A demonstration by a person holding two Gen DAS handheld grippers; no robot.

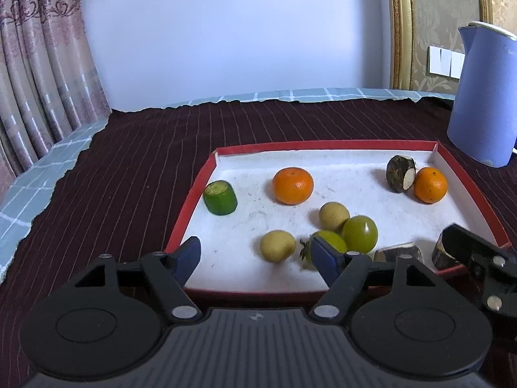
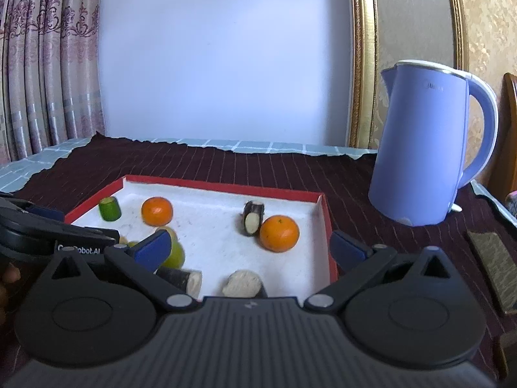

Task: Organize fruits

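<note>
A red-rimmed white tray (image 1: 190, 207) holds two oranges (image 1: 292, 185) (image 1: 430, 184), two green fruits (image 1: 360, 233), two tan round fruits (image 1: 277, 245), a green cut piece (image 1: 220, 197) at its left edge and dark cut cane pieces (image 1: 400, 173). My left gripper (image 1: 258, 255) is open and empty over the tray's near side, one tan fruit between its fingers. My right gripper (image 2: 252, 249) is open and empty above the near right corner, with cane pieces (image 2: 242, 284) (image 2: 181, 279) below it and an orange (image 2: 279, 233) ahead.
A blue kettle (image 2: 426, 148) stands right of the tray on the dark striped cloth (image 1: 129, 161). A dark flat object (image 2: 494, 268) lies at the far right. Curtains hang at the left, a wall at the back.
</note>
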